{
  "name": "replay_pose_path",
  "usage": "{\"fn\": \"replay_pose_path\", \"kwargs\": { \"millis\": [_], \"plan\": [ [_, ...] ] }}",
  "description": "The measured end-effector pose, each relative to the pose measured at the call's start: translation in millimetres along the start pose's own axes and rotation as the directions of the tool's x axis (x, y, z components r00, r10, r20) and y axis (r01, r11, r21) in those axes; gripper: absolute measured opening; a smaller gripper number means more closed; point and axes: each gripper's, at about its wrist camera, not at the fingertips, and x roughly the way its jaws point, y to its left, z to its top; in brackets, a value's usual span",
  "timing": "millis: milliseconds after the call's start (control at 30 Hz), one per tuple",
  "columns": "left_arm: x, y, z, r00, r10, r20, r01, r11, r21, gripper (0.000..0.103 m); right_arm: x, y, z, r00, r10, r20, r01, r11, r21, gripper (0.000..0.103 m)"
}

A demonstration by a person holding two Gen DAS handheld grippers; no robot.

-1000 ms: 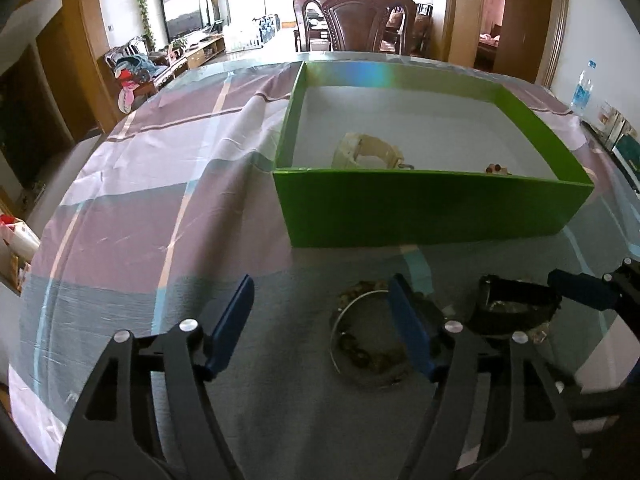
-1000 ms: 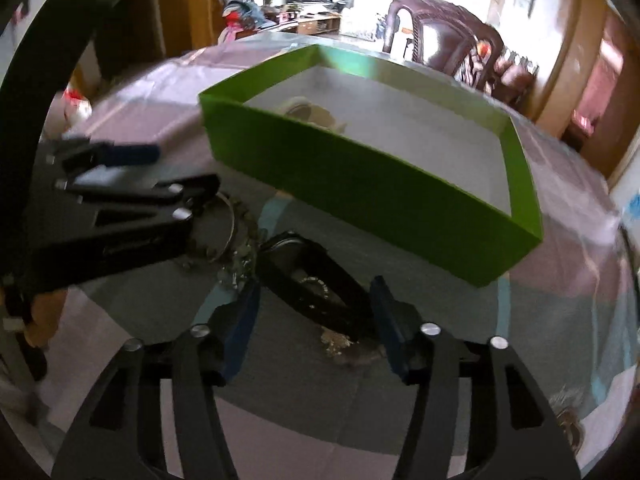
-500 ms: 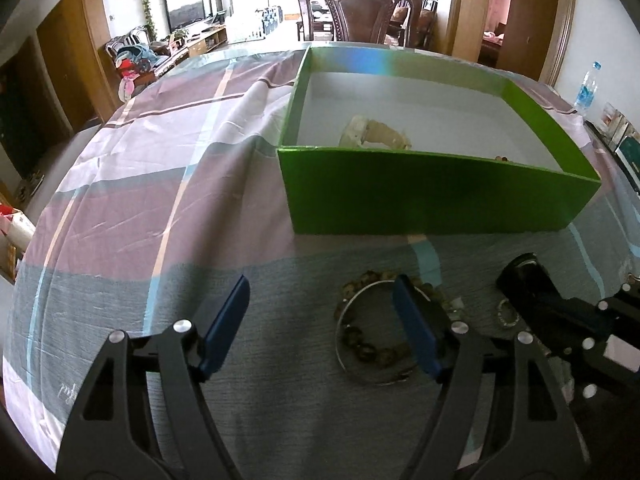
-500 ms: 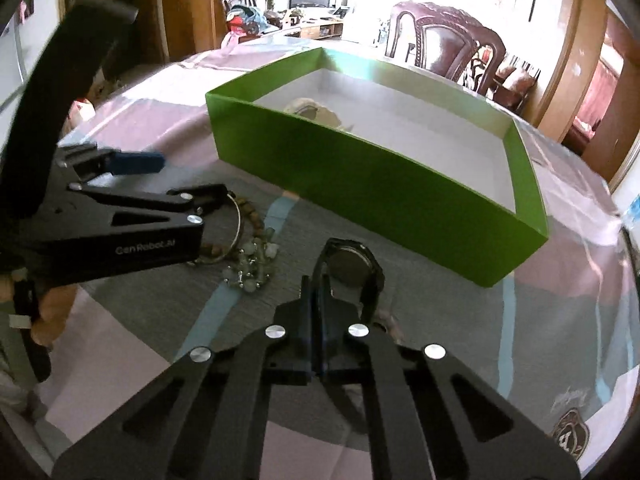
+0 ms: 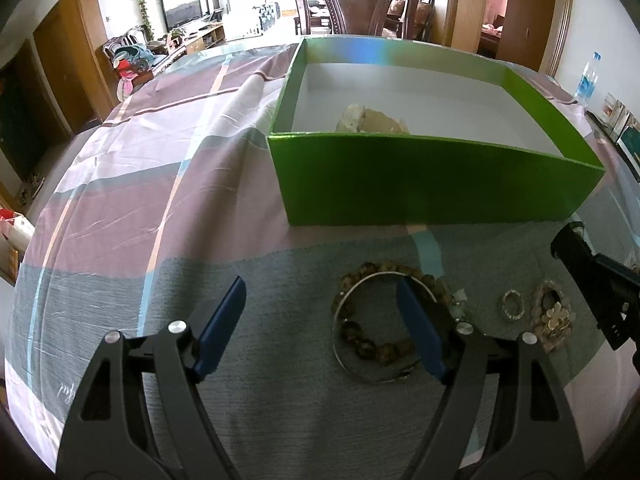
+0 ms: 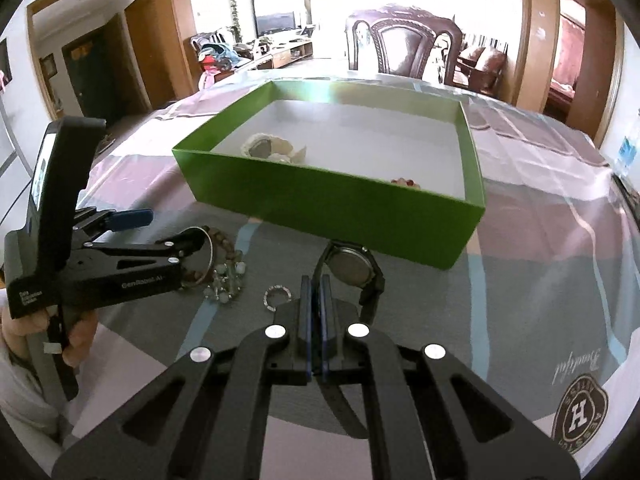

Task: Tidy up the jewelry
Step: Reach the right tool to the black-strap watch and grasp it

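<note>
Jewelry lies loose on the counter (image 5: pixel 120 208) near the green box (image 5: pixel 432 184). Left wrist view: the left tongs (image 5: pixel 320 320) stand wide, unchanged, astride a bangle (image 5: pixel 360 360) and bead bracelet (image 5: pixel 368 350); a ring (image 5: pixel 512 305) lies to the right.

Right wrist view: the right tongs (image 6: pixel 315 312), open a second ago, have closed narrow on the black watch (image 6: pixel 352 266) by its strap and lifted it. One piece is secured; judged next, carriage into the box.
</note>
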Motion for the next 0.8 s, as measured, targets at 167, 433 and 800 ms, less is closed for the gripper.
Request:
{"fn": "replay_pose_path", "kwargs": {
  "millis": [167,433,800],
  "plan": [
    [-1.8,-0.5,-1.5,1.000,-0.003,0.002,0.003,1.000,0.006,0.077,4.7,-8.0,-1.5,1.000,-0.017,-0.013,0.018,0.999,0.034,0.004],
    [-9.3,16.5,0.1,0.999,-0.044,0.013,0.044,0.997,-0.058,0.077,12.2,-24.5,-4.8,0.997,-0.054,-0.046,0.058,0.994,0.093,0.004],
    [4.0,-3.1,-7.0,0.988,-0.138,-0.070,0.140,0.990,0.031,0.045,16.2,-29.4,-6.2,0.996,-0.059,-0.065,0.065,0.993,0.101,0.004]
  ]
}}
